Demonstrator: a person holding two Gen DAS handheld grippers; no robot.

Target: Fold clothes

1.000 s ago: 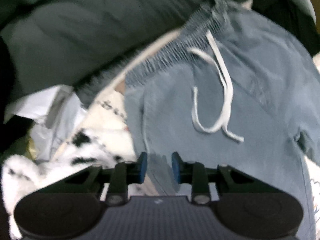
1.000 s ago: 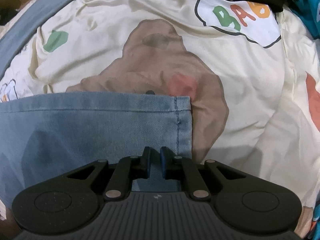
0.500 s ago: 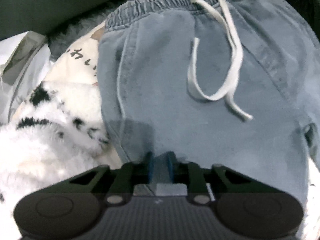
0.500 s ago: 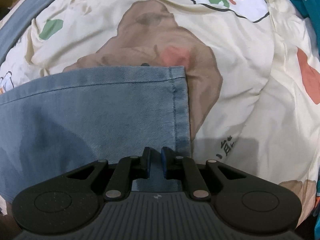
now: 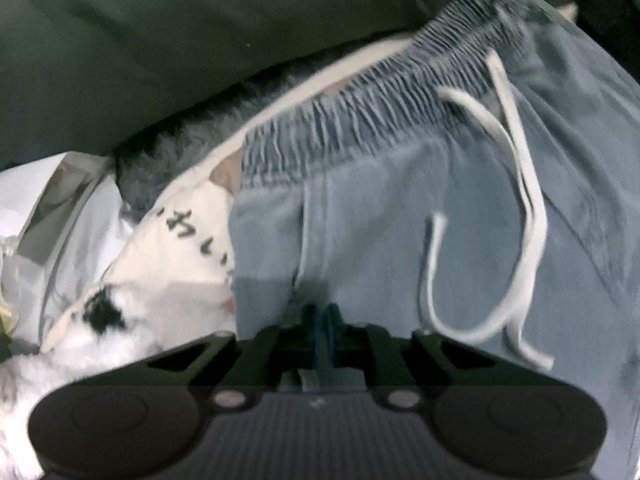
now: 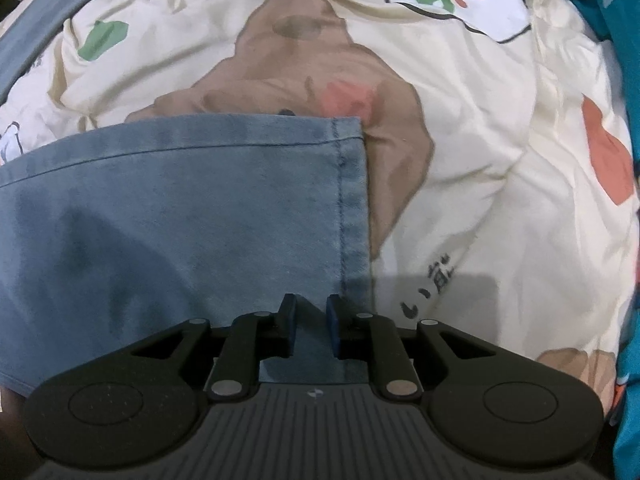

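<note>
Light blue denim shorts [image 5: 400,208] lie on a cream cartoon-print sheet [image 6: 480,160]. Their gathered elastic waistband [image 5: 380,104] and white drawstring [image 5: 528,220] show in the left wrist view. My left gripper [image 5: 325,320] is shut on the shorts' fabric near the side seam, below the waistband. In the right wrist view a leg of the shorts [image 6: 200,208] lies flat, with its stitched hem [image 6: 352,200] on the right. My right gripper [image 6: 311,320] rests over that leg close to the hem corner, jaws slightly apart, with denim showing flat in the gap.
A dark green cloth [image 5: 160,40] fills the far side behind the waistband. A white fluffy item with black spots [image 5: 100,320] and a white plastic bag [image 5: 48,208] lie to the left. Teal fabric [image 6: 628,80] borders the sheet on the right.
My left gripper went from open to shut on the shorts below the waistband. My right gripper's jaws widened from their pinch on the leg near the hem.
</note>
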